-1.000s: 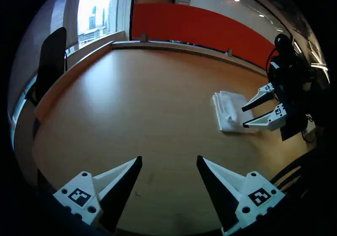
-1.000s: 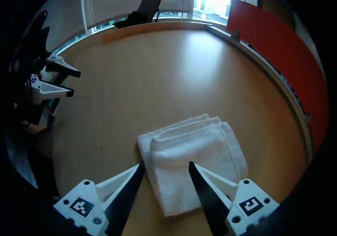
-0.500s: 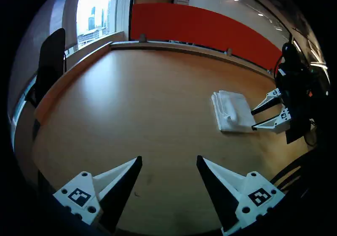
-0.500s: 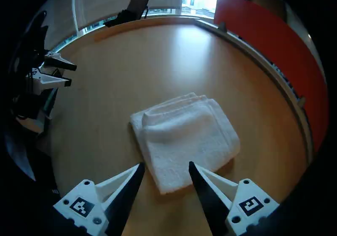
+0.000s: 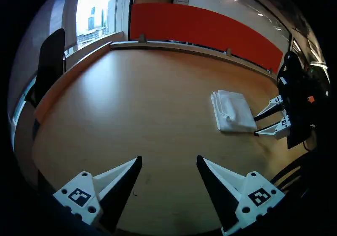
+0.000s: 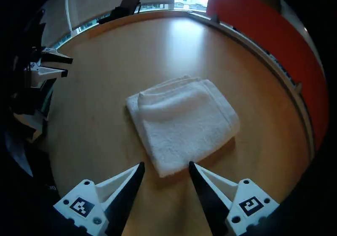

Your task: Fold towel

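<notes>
The right tool (image 6: 165,165) has its two fingers spread apart with nothing clamped between them. The gap points straight at the near corner of the towel (image 6: 183,124). That corner sits just in front of the fingertips, and I cannot tell whether they touch it.

The towel lies on the wooden table (image 6: 105,67), already folded into a thick, roughly square pad. Its stacked layered edges show along the far side, with a rounded roll of cloth on top toward the left.

The left tool (image 5: 168,157) is also spread wide and empty. It hovers over bare table well apart from the towel (image 5: 231,110), which lies far off to its right, just beside the right tool (image 5: 254,126).

The towel looks like soft, light terry, so it will probably sag and slump rather than hold a shape. The loops should give the fingers good purchase, so slipping seems unlikely. The real risk is catching only the top layer and peeling the stack open. A hold at a corner or along an edge, with all layers pinched together, looks safest.

A chair (image 5: 50,63) and a red partition (image 5: 202,25) stand beyond the table's edge.
</notes>
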Tool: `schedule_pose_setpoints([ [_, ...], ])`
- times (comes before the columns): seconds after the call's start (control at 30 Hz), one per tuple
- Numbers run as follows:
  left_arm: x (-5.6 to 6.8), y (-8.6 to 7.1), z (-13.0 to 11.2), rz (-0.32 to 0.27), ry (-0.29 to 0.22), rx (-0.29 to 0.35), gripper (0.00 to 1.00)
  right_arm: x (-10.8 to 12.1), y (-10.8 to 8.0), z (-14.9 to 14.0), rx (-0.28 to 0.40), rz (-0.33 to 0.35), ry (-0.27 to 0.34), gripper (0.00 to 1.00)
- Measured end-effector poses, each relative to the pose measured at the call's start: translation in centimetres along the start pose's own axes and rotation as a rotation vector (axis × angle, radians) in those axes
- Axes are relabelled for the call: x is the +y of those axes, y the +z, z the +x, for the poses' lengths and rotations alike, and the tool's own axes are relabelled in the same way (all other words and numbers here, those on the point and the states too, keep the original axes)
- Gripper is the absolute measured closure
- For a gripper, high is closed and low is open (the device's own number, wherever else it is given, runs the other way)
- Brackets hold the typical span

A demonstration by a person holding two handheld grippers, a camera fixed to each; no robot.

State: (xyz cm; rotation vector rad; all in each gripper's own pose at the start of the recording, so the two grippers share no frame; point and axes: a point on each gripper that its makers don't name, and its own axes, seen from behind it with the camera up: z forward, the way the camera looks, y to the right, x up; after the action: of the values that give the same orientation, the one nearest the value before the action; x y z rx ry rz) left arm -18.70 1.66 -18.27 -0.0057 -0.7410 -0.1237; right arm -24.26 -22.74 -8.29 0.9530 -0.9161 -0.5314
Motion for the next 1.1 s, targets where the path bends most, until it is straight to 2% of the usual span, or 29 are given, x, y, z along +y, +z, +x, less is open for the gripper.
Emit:
schedule_pose_setpoints([
  [0.17, -0.1, 0.0, -0.1, 0.002, 0.002, -0.002, 0.04, 0.0, 0.3, -0.7, -0.006, -0.005, 0.028, 0.23],
  [0.4, -0.3, 0.0, -0.1, 0.009, 0.001, -0.002, 0.04, 0.2, 0.6, -1.1, -0.008, -0.020, 0.067, 0.39],
  [0.6, 0.1, 0.1, -0.1, -0.006, 0.000, -0.002, 0.04, 0.5, 0.6, -1.2, -0.005, -0.034, 0.093, 0.51],
  [0.8, -0.2, 0.1, -0.2, 0.007, 0.002, -0.003, 0.04, 0.6, 0.4, -1.5, -0.004, -0.043, 0.102, 0.70],
  [0.9, -0.1, 0.0, -0.3, 0.001, 0.003, -0.003, 0.04, 0.5, 0.3, -1.6, -0.004, -0.044, 0.106, 0.77],
  [1.03, 0.3, 0.0, -0.3, -0.005, 0.002, -0.004, 0.04, 0.4, 0.2, -1.6, -0.003, -0.045, 0.101, 0.91],
  [1.1, 0.2, 0.0, -0.3, -0.001, 0.002, -0.004, 0.04, 0.4, 0.1, -1.6, -0.003, -0.047, 0.096, 0.94],
])
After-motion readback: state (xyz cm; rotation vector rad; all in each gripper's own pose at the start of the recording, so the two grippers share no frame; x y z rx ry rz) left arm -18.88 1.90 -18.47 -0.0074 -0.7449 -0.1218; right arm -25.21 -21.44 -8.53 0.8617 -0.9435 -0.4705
